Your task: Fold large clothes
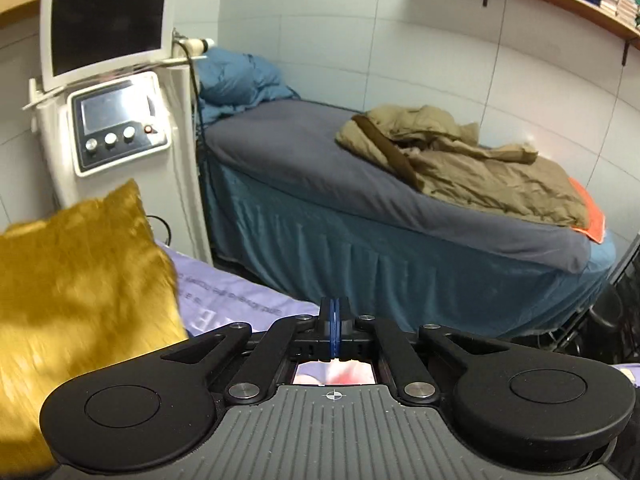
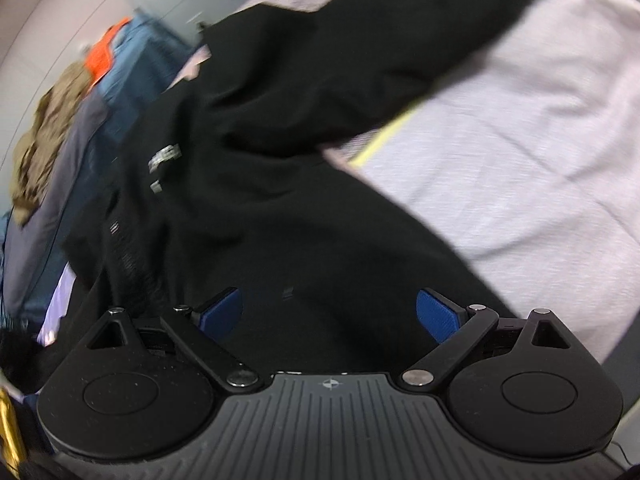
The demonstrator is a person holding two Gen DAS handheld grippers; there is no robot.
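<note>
Both blue pads of the right gripper [image 2: 330, 314] stand spread above the black garment [image 2: 280, 128] beneath them

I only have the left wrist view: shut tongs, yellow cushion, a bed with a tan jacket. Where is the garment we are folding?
Observer: A black garment lies spread on the lavender sheet, in the right wrist view.
Operator: Are the right tongs gripping it?
Observer: No, the right tongs stand open above it, nothing pinched.
Operator: Any marking to orient by?
Observer: White print, towards the left of that view.
</note>
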